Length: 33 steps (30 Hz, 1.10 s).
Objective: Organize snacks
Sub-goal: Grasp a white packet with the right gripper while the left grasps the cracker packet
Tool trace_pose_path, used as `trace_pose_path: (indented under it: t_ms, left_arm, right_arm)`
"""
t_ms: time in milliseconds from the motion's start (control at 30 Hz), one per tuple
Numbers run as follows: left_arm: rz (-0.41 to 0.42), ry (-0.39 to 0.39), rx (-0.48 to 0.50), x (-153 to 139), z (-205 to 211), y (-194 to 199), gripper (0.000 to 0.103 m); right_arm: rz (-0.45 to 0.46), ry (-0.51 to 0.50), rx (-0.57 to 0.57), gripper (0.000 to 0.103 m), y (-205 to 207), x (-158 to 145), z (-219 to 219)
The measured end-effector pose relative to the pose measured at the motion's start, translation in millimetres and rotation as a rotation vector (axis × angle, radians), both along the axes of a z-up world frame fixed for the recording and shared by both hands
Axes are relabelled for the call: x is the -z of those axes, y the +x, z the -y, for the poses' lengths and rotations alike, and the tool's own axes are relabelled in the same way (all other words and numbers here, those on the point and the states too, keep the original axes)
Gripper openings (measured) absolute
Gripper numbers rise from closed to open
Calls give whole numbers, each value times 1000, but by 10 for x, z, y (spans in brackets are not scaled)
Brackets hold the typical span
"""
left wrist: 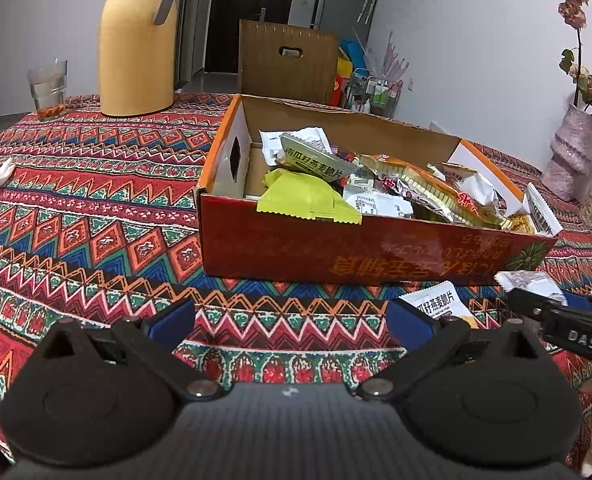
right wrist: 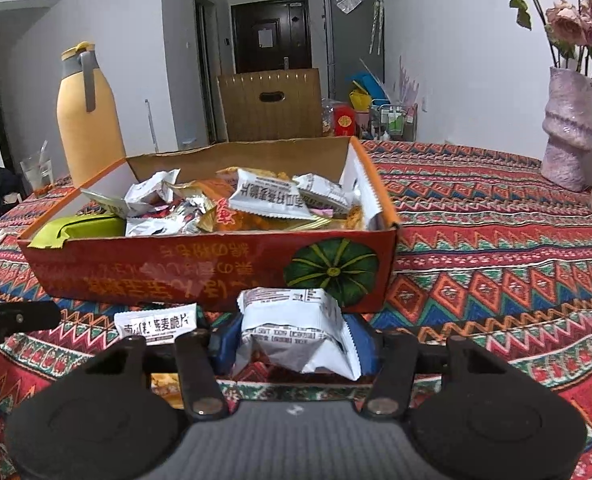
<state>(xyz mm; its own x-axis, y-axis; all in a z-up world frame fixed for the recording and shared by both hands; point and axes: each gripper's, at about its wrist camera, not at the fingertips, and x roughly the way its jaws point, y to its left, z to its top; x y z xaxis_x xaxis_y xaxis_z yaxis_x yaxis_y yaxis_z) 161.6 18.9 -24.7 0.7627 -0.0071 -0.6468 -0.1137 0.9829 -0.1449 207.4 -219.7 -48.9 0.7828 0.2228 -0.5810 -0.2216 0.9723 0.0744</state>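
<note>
The right gripper (right wrist: 293,344) clamps a white snack packet (right wrist: 296,328) just in front of the red cardboard box (right wrist: 215,272) of snacks. Judged step: carrying it in; next calls for lifting over the near wall. The left gripper (left wrist: 291,320) hangs wide, empty; 1 oat-crisp packet (left wrist: 440,304) lies on the surface (left wrist: 95,216).

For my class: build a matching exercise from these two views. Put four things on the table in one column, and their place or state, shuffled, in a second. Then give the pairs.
1. white snack packet
2. lime-green packet
3. yellow flask
4. left gripper

A. open, holding nothing
B. draped over the front wall of the cardboard box
C. gripped by the right gripper
D. upright beside the drinking glass

Pairs: 1-C, 2-B, 3-D, 4-A
</note>
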Motion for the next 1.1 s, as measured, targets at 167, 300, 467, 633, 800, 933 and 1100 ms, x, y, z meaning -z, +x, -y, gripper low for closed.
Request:
trace_pose_path:
  t_ms: [167,300,467,633,800,933,1100]
  left_arm:
    - [5,0,1,-4,2,-5,103]
    - [4,5,0,4,13,-1,103]
    - [12,30,-10,17,69,13,103]
    - [33,74,-10,-62,206,7,103]
    - [-2,65,0,-121,382,72,103]
    - [-28,82,17,-109,587,168,103]
    - [-62,91,32,-58,829,297,103]
  right_arm:
    - [26,-64,19,56,-86,-51,155]
    - [25,-52,65,56,-81,2,331]
    - [41,2,92,56,-85,55,425]
    - [65,38,87,56,-128,36,476]
    - [102,41,92,56,-208,9,473]
    - [117,37,90,56,-231,6,461]
    - [110,49,108,57,-216,15,505]
